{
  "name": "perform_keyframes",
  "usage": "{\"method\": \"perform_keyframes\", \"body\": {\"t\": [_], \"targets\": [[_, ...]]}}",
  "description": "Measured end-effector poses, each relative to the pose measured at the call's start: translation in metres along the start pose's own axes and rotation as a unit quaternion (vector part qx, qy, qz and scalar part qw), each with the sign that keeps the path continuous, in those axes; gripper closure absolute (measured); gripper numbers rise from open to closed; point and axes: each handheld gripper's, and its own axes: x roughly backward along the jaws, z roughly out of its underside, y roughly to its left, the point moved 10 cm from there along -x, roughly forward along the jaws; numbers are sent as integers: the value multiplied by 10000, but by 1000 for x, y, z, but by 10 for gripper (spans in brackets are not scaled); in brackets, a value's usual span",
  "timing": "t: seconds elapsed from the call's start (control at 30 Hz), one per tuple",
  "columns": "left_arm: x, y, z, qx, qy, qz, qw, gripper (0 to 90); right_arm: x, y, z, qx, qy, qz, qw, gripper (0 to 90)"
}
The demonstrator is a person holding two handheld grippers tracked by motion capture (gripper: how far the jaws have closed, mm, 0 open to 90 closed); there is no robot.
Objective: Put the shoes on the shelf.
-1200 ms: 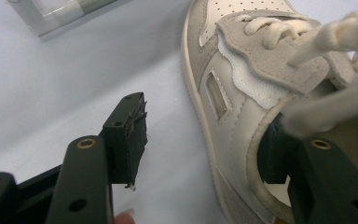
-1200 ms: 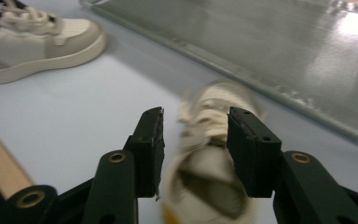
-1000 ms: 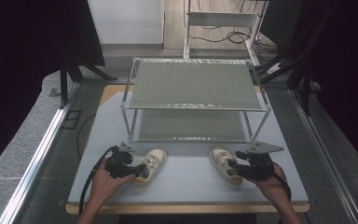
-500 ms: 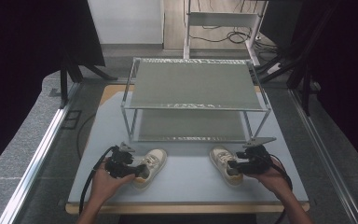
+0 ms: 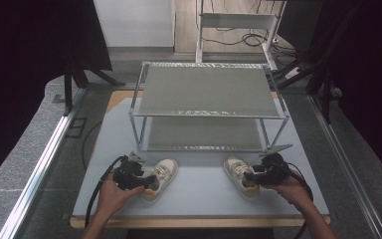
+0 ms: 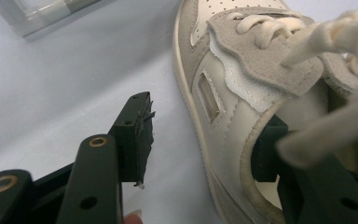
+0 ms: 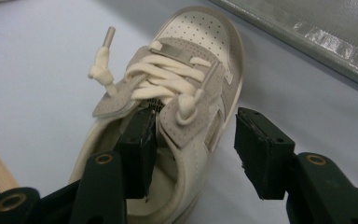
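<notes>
both grippers straddle a shoe wall, gaps showing: left gripper (image 5: 146, 180) on left shoe (image 5: 161, 172) has been closing, right gripper (image 5: 251, 175) on right shoe (image 5: 239, 174) waits. a thin bite on that soft wall could slip when lifted.

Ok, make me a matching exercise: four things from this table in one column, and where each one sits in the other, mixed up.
1. left shoe
2. right shoe
3. rack
4. left gripper

a. far half of the table
b. near right, one right-gripper jaw inside it
c. near left, laces toward the rack
d. one jaw inside the left shoe, one outside

Pairs: 1-c, 2-b, 3-a, 4-d
</notes>
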Motion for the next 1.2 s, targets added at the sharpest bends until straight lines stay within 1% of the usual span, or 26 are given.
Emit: {"method": "perform_keyframes", "body": {"t": [0.07, 0.17, 0.23, 0.33, 0.4, 0.47, 0.5, 0.53, 0.6, 0.67, 0.73, 0.87, 1.03, 1.07, 1.2], "targets": [[0, -1, 0, -7, 3, -2, 10000, 508, 0, 0, 2, -18, 38, 7, 10000, 509], [-2, -2, 0, -22, 13, 5, 10000, 524, -5, -1, 9, -18, 281, 111, 9995, 542], [-3, -2, 0, -35, 35, 15, 10000, 527, -7, -1, 11, -82, 309, 84, 9995, 565], [-4, -2, -1, -20, 62, 106, 9999, 540, -10, 0, 11, -143, 307, 22, 9994, 606], [-4, -4, -1, -32, 83, 215, 9997, 589, -11, 0, 12, -181, 325, 68, 9993, 630], [-4, -7, -1, -53, 87, 339, 9994, 662, -11, -1, 12, -216, 337, 127, 9991, 652], [-4, -7, -1, -52, 88, 325, 9994, 685, -11, -1, 12, -235, 329, 159, 9991, 663], [-4, -7, -1, -52, 81, 304, 9995, 692, -12, -1, 12, -218, 312, 197, 9991, 675], [-3, -7, -1, -72, 89, 263, 9996, 707, -11, -1, 13, -280, 297, 329, 9986, 697], [-3, -6, -1, -72, 58, 176, 9998, 737, -11, -1, 13, -294, 245, 433, 9983, 721], [-2, -6, -2, -42, 3, 131, 9999, 761, -10, -2, 13, -304, 183, 486, 9982, 756], [-1, -3, -4, -40, -96, 8, 9999, 809, -8, -2, 15, -392, 44, 450, 9982, 778], [0, -4, -4, 20, -122, 19, 9999, 828, -4, -2, 16, -523, -109, 402, 9978, 787], [1, -4, -5, 7, -149, 24, 9999, 831, -3, -2, 15, -533, -150, 401, 9977, 788], [9, -6, -11, 101, -340, 94, 9993, 835, 4, 1, 11, -563, -289, 336, 9974, 790]]}}
